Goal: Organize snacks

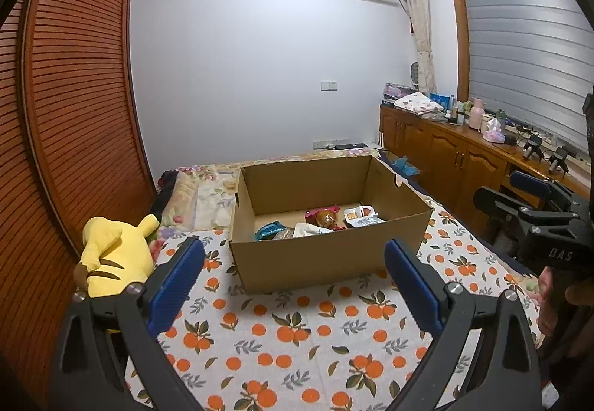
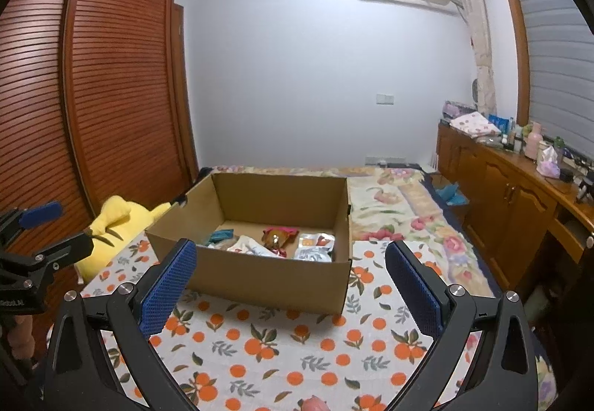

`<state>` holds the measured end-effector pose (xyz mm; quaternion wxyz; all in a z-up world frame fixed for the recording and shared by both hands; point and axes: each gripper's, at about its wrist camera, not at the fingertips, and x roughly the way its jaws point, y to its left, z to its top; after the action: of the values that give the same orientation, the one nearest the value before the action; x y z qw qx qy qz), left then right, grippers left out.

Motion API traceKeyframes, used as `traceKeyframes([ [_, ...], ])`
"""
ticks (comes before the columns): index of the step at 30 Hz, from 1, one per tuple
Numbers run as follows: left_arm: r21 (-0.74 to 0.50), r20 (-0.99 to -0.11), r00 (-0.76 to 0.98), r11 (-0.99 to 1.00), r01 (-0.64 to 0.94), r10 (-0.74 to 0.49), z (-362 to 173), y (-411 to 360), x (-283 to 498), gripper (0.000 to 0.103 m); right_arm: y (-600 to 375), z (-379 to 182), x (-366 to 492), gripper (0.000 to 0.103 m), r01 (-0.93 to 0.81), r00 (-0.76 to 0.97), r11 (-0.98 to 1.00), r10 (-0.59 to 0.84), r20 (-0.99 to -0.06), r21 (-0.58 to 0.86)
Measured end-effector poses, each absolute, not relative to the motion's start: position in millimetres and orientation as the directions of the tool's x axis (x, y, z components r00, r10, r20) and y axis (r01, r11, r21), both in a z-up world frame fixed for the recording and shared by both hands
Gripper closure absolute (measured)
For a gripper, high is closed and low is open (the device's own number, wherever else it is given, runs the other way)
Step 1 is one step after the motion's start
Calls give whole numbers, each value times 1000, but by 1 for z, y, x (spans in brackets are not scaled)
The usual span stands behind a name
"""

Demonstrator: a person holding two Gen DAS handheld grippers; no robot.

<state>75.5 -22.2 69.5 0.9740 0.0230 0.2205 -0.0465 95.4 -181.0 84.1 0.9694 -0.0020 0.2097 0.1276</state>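
An open cardboard box (image 1: 326,255) (image 2: 267,277) stands on the orange-print cloth (image 1: 297,336) (image 2: 282,344) on the bed. Inside lie several snack packets: a teal one (image 1: 268,230) (image 2: 221,235), a red-and-brown one (image 1: 323,217) (image 2: 276,236), a white one (image 1: 358,213) and silver ones (image 2: 315,247). My left gripper (image 1: 295,262) is open and empty, held above the cloth in front of the box. My right gripper (image 2: 291,264) is open and empty too, just before the box's near wall. The right gripper shows at the right edge of the left wrist view (image 1: 527,203).
A yellow plush toy (image 1: 115,259) (image 2: 118,225) lies left of the box by the slatted wooden wardrobe (image 1: 74,114). A wooden sideboard (image 1: 445,147) (image 2: 501,181) with bottles and clutter runs along the right. Flowered bedding (image 2: 401,210) lies behind and right of the box.
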Motion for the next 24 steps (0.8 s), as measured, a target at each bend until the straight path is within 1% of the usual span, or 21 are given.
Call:
traceKeyframes([
  [9, 12, -404, 912, 996, 84, -71, 68, -21, 48, 4, -187, 89, 66, 0, -240, 896, 970, 240, -373, 46],
  [24, -1, -429, 902, 998, 63, -57, 48, -10, 43, 4, -188, 79, 48, 0, -227, 901, 973, 227, -369, 45],
])
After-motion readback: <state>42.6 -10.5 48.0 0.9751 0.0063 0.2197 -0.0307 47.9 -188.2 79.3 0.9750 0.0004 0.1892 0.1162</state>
